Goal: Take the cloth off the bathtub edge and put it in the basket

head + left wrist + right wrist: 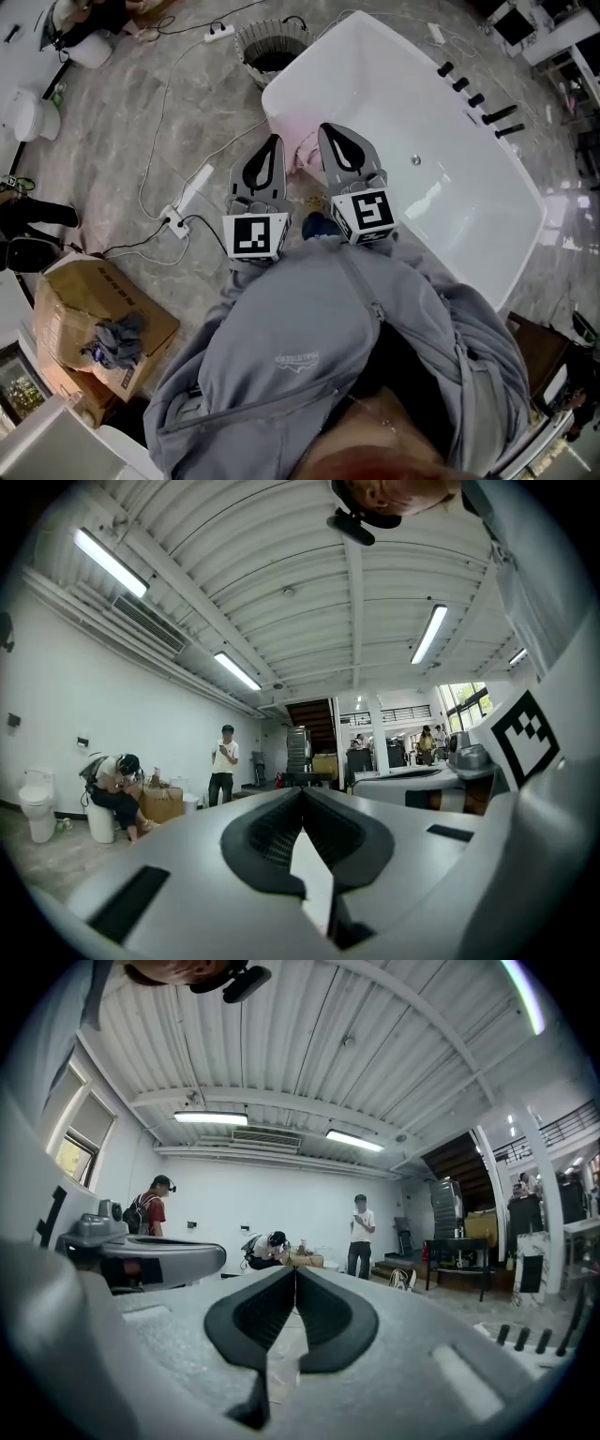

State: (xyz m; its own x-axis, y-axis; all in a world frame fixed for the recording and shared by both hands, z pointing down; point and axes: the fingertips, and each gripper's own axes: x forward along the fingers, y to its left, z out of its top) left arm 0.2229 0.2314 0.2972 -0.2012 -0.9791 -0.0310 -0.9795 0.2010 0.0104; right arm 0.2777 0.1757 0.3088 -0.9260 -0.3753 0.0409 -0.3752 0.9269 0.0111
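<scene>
1. Grippers led the scene: the left gripper [275,142] and the right gripper [329,131] were held level and side by side, both pointing toward twelve o'clock from the person holding them.
2. Each had its jaws pressed together, with nothing caught between them.
3. The pink cloth [305,153] lay over the near corner of the white bathtub [450,178] rim, showing in the gap between the two gripper noses (from where I stood, I couldn't say whether either nose touched it).
4. The basket [272,47] stood on the marbled floor [122,141] at about eleven o'clock from the left gripper, just beside the tub's far end.
5. A power strip [195,184] with white cables lay at nine o'clock.
6. A cardboard box [70,323] holding a grey rag [117,339] sat at eight o'clock.
</scene>
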